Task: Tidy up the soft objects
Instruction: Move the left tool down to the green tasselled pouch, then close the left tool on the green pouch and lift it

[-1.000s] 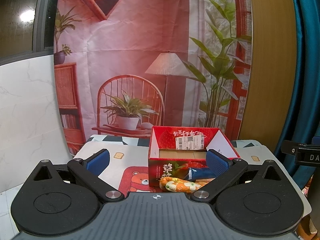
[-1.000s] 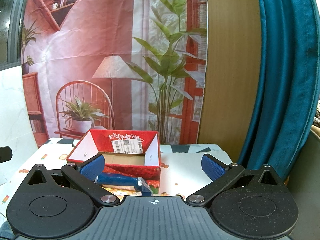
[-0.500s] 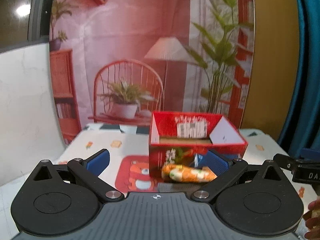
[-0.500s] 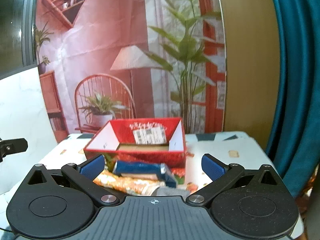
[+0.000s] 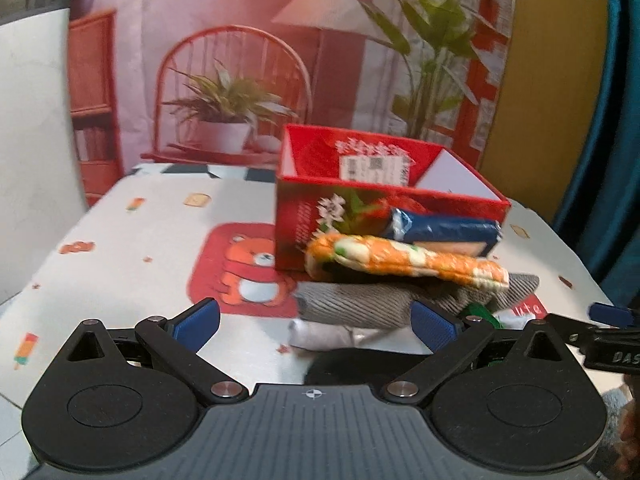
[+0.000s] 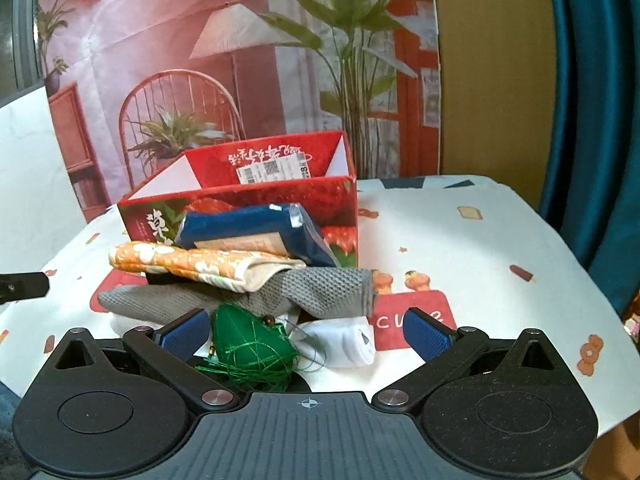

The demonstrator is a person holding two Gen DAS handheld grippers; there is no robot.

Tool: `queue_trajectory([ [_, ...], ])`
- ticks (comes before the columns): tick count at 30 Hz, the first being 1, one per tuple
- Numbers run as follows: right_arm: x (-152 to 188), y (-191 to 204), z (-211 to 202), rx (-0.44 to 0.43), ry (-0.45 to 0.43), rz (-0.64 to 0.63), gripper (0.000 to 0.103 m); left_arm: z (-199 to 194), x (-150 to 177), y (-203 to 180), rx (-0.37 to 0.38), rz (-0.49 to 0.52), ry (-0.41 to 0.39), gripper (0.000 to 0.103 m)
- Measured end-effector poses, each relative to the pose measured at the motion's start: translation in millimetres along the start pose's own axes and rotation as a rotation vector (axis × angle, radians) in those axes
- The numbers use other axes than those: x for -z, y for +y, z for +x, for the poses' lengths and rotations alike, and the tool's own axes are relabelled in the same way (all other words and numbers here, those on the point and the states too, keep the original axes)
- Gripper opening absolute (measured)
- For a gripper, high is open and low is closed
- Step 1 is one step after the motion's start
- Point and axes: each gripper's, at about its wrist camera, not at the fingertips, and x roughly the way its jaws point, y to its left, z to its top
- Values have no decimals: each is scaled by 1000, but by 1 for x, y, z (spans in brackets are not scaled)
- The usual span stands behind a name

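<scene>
A pile of soft things lies in front of the open red box (image 5: 384, 200) (image 6: 256, 204): a blue packet (image 5: 444, 230) (image 6: 248, 228), an orange floral cloth (image 5: 404, 260) (image 6: 192, 260), a grey knit cloth (image 5: 360, 304) (image 6: 320, 292), a white roll (image 5: 324, 336) (image 6: 344, 340) and a green thread-wrapped pouch (image 6: 248, 344). My left gripper (image 5: 314, 320) is open, just short of the pile's left end. My right gripper (image 6: 306, 332) is open too, with the green pouch and white roll lying between its fingers, untouched.
The table (image 5: 120, 240) (image 6: 480, 240) carries a white cloth printed with bears and snacks. A teal curtain (image 6: 592, 100) hangs at the right, a printed backdrop stands behind. The other gripper's tip (image 5: 608, 312) shows at the left view's right edge.
Both grippers have dropped and come closer to the pile, so the grey cloth, white roll and green pouch are now in sight. Both stay open.
</scene>
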Motion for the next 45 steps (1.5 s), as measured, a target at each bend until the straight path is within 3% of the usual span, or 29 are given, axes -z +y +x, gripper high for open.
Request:
queue_trajectory([
  [2, 3, 1, 8, -8, 20, -28, 101, 7, 3, -5, 6, 21, 9, 97],
  [7, 12, 11, 32, -75, 98, -91, 81, 27, 14, -7, 29, 16, 53, 87],
  [13, 21, 22, 58, -108, 134, -164, 74, 47, 18, -4, 37, -29, 95, 82],
  [27, 17, 18, 87, -154, 184, -153, 69, 56, 14, -10, 55, -47, 118, 82],
  [30, 16, 19, 92, -175, 202, -152, 62, 59, 10, -13, 63, -41, 120, 81],
  [38, 20, 23, 92, -214, 201, -166, 60, 63, 8, -31, 143, 18, 141, 56],
  [45, 22, 17, 88, -228, 177, -147, 56, 71, 10, -44, 247, 23, 177, 47],
])
